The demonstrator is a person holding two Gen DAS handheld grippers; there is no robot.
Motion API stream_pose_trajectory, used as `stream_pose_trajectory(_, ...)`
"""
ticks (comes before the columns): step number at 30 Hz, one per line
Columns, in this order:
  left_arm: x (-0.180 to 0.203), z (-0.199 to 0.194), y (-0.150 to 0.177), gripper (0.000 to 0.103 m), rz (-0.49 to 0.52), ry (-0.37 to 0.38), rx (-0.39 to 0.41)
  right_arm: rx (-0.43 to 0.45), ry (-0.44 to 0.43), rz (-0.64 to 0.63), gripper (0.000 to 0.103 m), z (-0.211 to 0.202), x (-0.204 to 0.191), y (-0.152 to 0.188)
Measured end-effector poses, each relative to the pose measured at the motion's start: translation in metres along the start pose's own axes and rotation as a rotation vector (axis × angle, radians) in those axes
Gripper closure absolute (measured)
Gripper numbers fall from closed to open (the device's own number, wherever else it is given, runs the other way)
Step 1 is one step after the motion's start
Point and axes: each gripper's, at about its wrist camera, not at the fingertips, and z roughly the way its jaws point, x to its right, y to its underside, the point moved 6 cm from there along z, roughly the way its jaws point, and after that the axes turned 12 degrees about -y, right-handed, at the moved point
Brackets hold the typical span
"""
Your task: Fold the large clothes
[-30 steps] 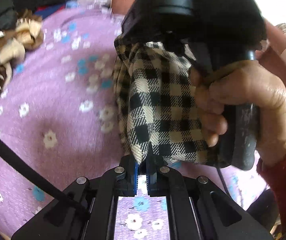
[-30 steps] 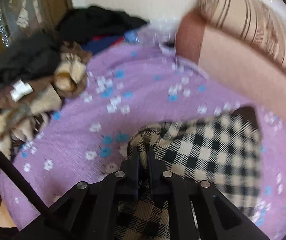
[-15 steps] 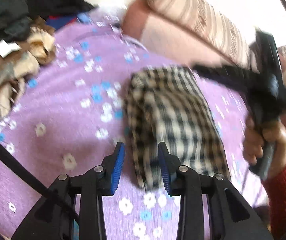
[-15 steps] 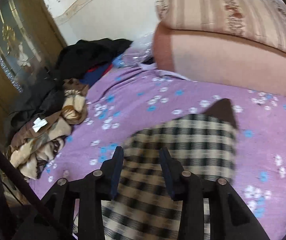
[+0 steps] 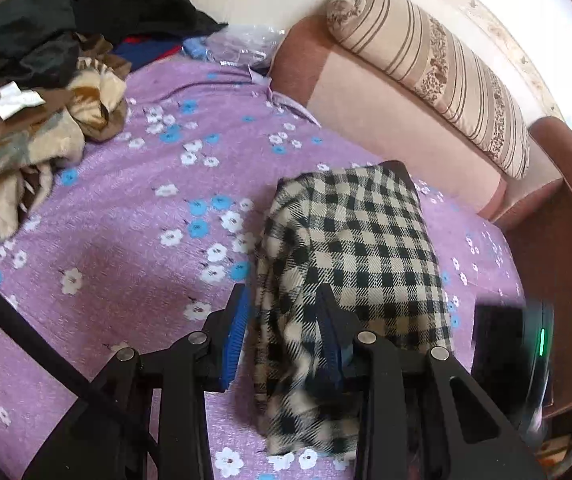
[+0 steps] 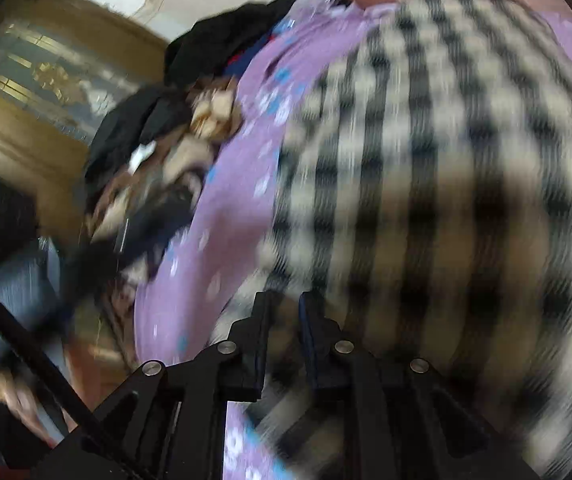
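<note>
Item: checked garment (image 5: 349, 248), black and cream, folded into a compact oblong bundle. It lies on the purple flowered bedspread (image 5: 126, 240), its far end towards the pink sofa back (image 5: 385, 104), its near end loose and rumpled.

Progress, as judged: this piece looks largely folded, the main folds made and the bundle lying free on the bed. What seems left is tidying the near edge and setting it aside. Left of the garment, well apart from it, a heap of unfolded clothes (image 5: 34, 92), brown, cream and black, suggests more work to come.

Left hand-held gripper (image 5: 284, 344): jaws partly open, having parted within the last second. The near end of the garment lies between the blue pads (image 5: 238, 340); the left pad stands clear of the cloth, so no grip is shown.

Right hand-held gripper (image 6: 280, 344): jaws narrow, and they have just been closing. The view is badly smeared by motion; the checked cloth fills the field beyond and beside the fingertips, but whether any of it is pinched cannot be told.

Also beside the garment: a striped bolster (image 5: 429, 64) on the sofa back.
</note>
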Motion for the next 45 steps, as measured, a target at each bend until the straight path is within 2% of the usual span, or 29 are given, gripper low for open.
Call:
stream_pose_trajectory(3,0.010,0.010,0.006,0.071,0.033,0.006,-0.025,-0.035,0.013,-0.031,0.086,0.003,-0.004,0.037)
stream_pose_trajectory(7,0.022,0.018,0.019,0.071,0.099,-0.009,-0.051,-0.039,0.042,-0.060,0.086,-0.026,-0.012,0.058)
stream_pose_trajectory(11,0.025,0.027,0.031,0.071,0.142,-0.024,-0.086,0.070,0.071,-0.086,0.086,-0.085,-0.018,0.054)
stream_pose_trajectory(13,0.024,0.032,0.037,0.069,0.165,-0.039,-0.102,0.151,0.110,-0.081,0.086,-0.114,-0.012,0.045)
stream_pose_trajectory(15,0.024,0.039,0.045,0.067,0.200,-0.073,-0.119,0.190,0.139,-0.057,0.086,-0.128,0.002,0.036)
stream_pose_trajectory(17,0.024,0.044,0.048,0.058,0.221,-0.107,-0.125,0.193,0.168,-0.012,0.086,-0.127,0.024,0.034)
stream_pose_trajectory(19,0.022,0.053,0.052,0.052,0.235,-0.132,-0.139,0.156,0.182,0.024,0.086,-0.114,0.047,0.038)
stream_pose_trajectory(22,0.018,0.059,0.050,0.053,0.206,-0.106,-0.174,0.140,0.243,0.024,0.086,-0.099,0.061,0.038)
stream_pose_trajectory(23,0.018,0.056,0.048,0.057,0.197,-0.093,-0.171,0.137,0.256,0.017,0.086,-0.100,0.058,0.037)
stream_pose_trajectory(25,0.017,0.041,0.036,0.061,0.170,-0.049,-0.114,0.139,0.248,-0.007,0.084,-0.107,0.044,0.030)
stream_pose_trajectory(26,0.017,0.030,0.030,0.061,0.167,-0.040,-0.071,0.172,0.231,-0.025,0.074,-0.119,0.038,0.026)
stream_pose_trajectory(27,0.016,0.023,0.026,0.060,0.165,-0.040,-0.040,0.214,0.228,-0.037,0.052,-0.131,0.033,0.022)
stream_pose_trajectory(28,0.014,0.016,0.021,0.057,0.163,-0.047,-0.002,0.258,0.241,-0.043,0.041,-0.144,0.032,0.015)
stream_pose_trajectory(29,0.012,0.014,0.018,0.045,0.163,-0.057,0.014,0.292,0.258,-0.046,0.028,-0.155,0.036,0.009)
stream_pose_trajectory(31,0.009,0.018,0.016,0.031,0.150,-0.065,0.009,0.328,0.294,-0.030,0.024,-0.163,0.052,-0.007)
stream_pose_trajectory(34,0.010,0.036,0.020,0.030,0.161,-0.040,-0.066,0.298,0.263,0.079,0.024,-0.153,0.095,-0.019)
stream_pose_trajectory(36,0.012,0.048,0.024,0.029,0.202,-0.058,-0.093,0.297,0.194,0.143,0.024,-0.142,0.117,-0.027)
stream_pose_trajectory(38,0.015,0.055,0.026,0.020,0.233,-0.083,-0.088,0.320,0.132,0.191,0.023,-0.128,0.130,-0.038)
stream_pose_trajectory(40,0.018,0.063,0.029,0.017,0.260,-0.084,-0.099,0.334,0.039,0.232,0.024,-0.110,0.139,-0.048)
stream_pose_trajectory(41,0.021,0.069,0.032,0.017,0.266,-0.048,-0.133,0.335,0.021,0.253,0.024,-0.103,0.140,-0.051)
stream_pose_trajectory(42,0.026,0.075,0.035,0.022,0.257,0.016,-0.179,0.345,0.019,0.264,0.033,-0.098,0.141,-0.054)
stream_pose_trajectory(43,0.030,0.078,0.035,0.051,0.235,0.072,-0.213,0.339,0.011,0.278,0.038,-0.096,0.142,-0.057)
stream_pose_trajectory(44,0.033,0.081,0.034,0.059,0.206,0.107,-0.241,0.330,0.002,0.290,0.049,-0.094,0.142,-0.060)
stream_pose_trajectory(45,0.038,0.079,0.033,0.060,0.204,0.100,-0.228,0.324,-0.007,0.297,0.061,-0.096,0.142,-0.063)
